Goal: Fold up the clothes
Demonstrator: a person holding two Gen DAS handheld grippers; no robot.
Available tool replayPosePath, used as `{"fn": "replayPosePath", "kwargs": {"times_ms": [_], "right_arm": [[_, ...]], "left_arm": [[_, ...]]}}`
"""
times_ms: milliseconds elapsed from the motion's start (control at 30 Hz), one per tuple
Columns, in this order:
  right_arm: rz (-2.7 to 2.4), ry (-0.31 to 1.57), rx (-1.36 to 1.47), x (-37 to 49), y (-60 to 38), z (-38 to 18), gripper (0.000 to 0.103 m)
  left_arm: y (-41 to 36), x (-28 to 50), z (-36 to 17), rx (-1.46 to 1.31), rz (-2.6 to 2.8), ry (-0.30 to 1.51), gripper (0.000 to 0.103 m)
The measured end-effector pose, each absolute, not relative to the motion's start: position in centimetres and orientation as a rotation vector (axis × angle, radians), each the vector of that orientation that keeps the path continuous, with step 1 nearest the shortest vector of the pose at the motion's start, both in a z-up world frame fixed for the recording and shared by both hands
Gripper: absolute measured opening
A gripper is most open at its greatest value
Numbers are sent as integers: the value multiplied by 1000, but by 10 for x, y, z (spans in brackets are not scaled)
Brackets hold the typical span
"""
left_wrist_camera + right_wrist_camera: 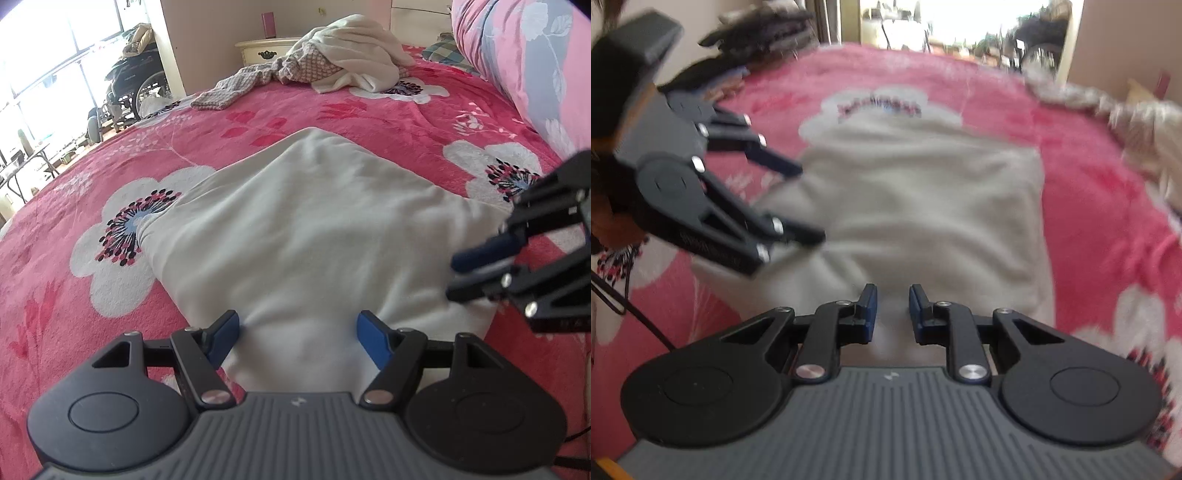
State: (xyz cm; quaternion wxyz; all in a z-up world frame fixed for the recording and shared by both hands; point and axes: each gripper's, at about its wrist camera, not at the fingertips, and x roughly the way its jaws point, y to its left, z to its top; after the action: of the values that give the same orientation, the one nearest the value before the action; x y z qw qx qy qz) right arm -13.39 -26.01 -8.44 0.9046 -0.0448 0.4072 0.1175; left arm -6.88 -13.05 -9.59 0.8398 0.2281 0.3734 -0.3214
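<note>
White garment (314, 229) lies folded into a compact block mid-bed, toward the near edge. Judged partly done: a heap of unfolded clothes (332, 62) remains at the far edge. Left gripper (299, 332) stands wide open over the garment's near hem, holding nothing. Right gripper (892, 310) is part open, empty, at its side. Surface: pink floral blanket (92, 166), soft. Room: nightstand (266, 50), wheelchair (136, 85) by window.

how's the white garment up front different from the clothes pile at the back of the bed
The white garment lies flat and smoothed between both grippers; the clothes pile sits bunched and heaped near the nightstand. The garment is one plain pale piece; the pile mixes cream cloth with a checked piece. Both rest on the pink floral blanket.
</note>
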Motion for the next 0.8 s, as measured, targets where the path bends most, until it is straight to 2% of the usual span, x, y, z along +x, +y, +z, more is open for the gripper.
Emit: {"fn": "replayPosePath", "kwargs": {"times_ms": [800], "right_arm": [[235, 898, -92, -132, -255, -100, 18]], "left_arm": [[-134, -70, -96, 491, -664, 795, 72]]}}
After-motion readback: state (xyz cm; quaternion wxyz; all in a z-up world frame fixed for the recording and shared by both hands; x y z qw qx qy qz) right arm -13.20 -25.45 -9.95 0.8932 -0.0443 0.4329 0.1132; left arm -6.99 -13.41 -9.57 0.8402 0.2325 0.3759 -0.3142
